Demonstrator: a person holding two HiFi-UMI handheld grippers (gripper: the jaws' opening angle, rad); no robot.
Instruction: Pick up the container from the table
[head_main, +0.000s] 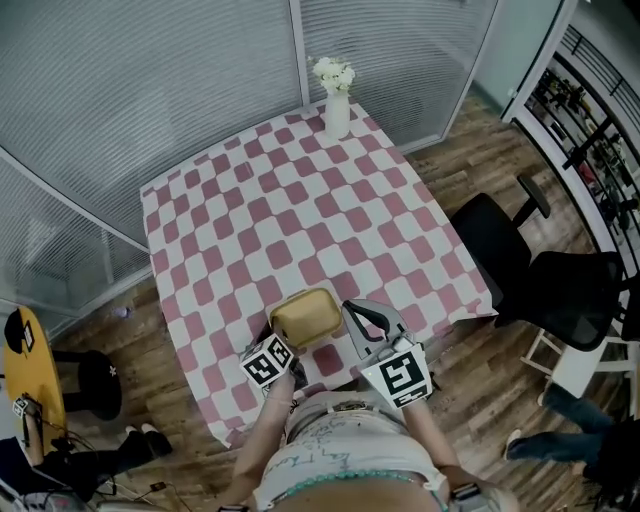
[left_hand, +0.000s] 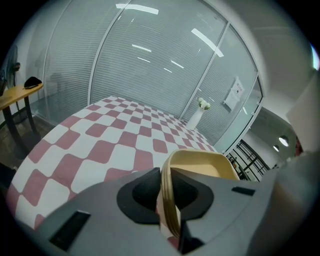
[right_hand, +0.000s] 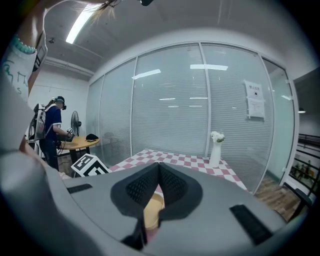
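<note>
- Head view: my left gripper (head_main: 284, 336) has its fingers on the near-left rim of the tan container (head_main: 306, 316). The container sits just ahead of those fingers, over the near edge of the checked bench (head_main: 300, 200).
- My right gripper (head_main: 352, 309) is just to the right of the container, with its tips close beside the container's right wall. I cannot tell from here whether they touch it.
- A white vase (head_main: 337, 112) of flowers stands well beyond both sets of fingers at the far end of the bench. A black chair (head_main: 540, 280) is off to the right of my right fingers.
- Left gripper view: my left gripper (left_hand: 166, 172) is clenched on the container (left_hand: 200, 162). Its thin rim stands on edge between the two dark fingers (left_hand: 142, 192), and the open bowl spreads away ahead and to the right.
- The bench (left_hand: 100, 145) stretches out past the fingers, and the vase (left_hand: 196, 119) is far ahead.
- Right gripper view: my right gripper (right_hand: 159, 167) is clenched, tips pressed together with nothing pinched between them. A bit of the container (right_hand: 152, 210) shows lower down, through the gap behind the tips.
- The marker cube (right_hand: 89, 165) of my left gripper is to the left of these fingers. The vase (right_hand: 215, 152) is ahead and to the right, and a person (right_hand: 50, 130) stands far off to the left.
</note>
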